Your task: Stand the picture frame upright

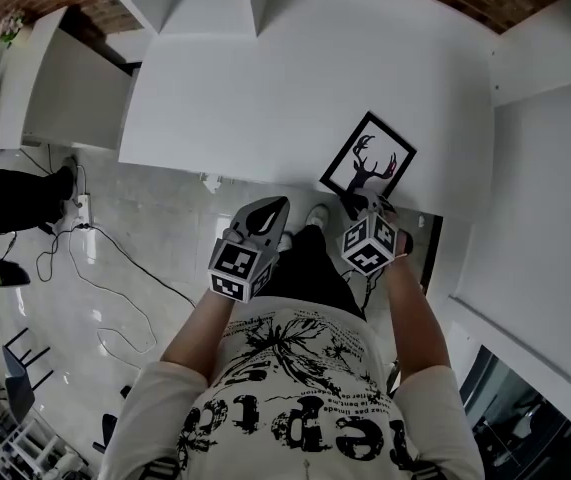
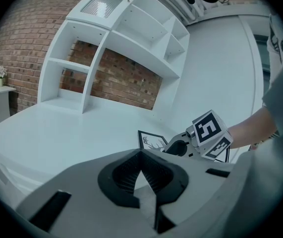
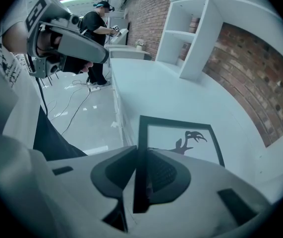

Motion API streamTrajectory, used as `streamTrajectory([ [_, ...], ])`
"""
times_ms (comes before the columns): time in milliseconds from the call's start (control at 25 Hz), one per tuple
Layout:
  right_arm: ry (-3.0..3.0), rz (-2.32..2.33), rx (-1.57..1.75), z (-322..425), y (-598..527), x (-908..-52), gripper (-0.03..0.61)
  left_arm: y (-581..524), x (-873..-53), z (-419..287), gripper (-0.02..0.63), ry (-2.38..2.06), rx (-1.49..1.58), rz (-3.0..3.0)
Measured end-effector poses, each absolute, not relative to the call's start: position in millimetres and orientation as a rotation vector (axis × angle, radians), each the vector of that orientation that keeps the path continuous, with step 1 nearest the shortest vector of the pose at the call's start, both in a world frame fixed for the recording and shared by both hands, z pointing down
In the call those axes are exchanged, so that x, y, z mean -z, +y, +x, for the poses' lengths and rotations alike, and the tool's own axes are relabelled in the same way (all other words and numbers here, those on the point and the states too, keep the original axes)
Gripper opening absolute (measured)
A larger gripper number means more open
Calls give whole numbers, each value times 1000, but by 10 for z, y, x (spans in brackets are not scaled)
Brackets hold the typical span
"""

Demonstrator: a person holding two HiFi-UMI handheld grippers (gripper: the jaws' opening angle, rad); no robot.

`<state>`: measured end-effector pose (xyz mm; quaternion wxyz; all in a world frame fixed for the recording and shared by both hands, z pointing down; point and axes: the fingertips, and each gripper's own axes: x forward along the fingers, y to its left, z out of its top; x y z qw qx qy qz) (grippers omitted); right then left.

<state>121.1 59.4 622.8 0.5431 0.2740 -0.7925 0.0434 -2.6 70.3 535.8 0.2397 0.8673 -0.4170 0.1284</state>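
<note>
Risk here: right claw (image 3: 140, 155) pinches one thin edge of the picture frame (image 3: 181, 138) near the counter (image 3: 146, 83) lip; left claw (image 2: 141, 157) closed, empty, so frame could swing, slip off

Corner of picture frame (image 1: 369, 158) behind right claw (image 1: 357, 206)

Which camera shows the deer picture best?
The head view: nearly the whole picture frame shows, deer and all. The right gripper view is closer, but the right gripper clamps its edge and hides the lower part. The left gripper view shows only a small corner behind that gripper.
</note>
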Motion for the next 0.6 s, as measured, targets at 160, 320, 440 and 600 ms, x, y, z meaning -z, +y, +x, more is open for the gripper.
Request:
streamTrajectory([
  [160, -1887, 603, -71, 1133, 693, -6206, 72, 724, -5409, -79, 14, -1135, -339, 2353],
  [320, -1905, 533, -46, 1042, 851, -6213, 72, 737, -5477, -81, 14, -1112, -344, 2341],
  [440, -1915, 503, -28, 1004, 955, -6220, 72, 747, -5534, -60, 14, -1102, -356, 2337],
  [600, -1921, 480, -26, 974, 1042, -6229, 72, 728, -5589, -12, 14, -1078, -329, 2312],
])
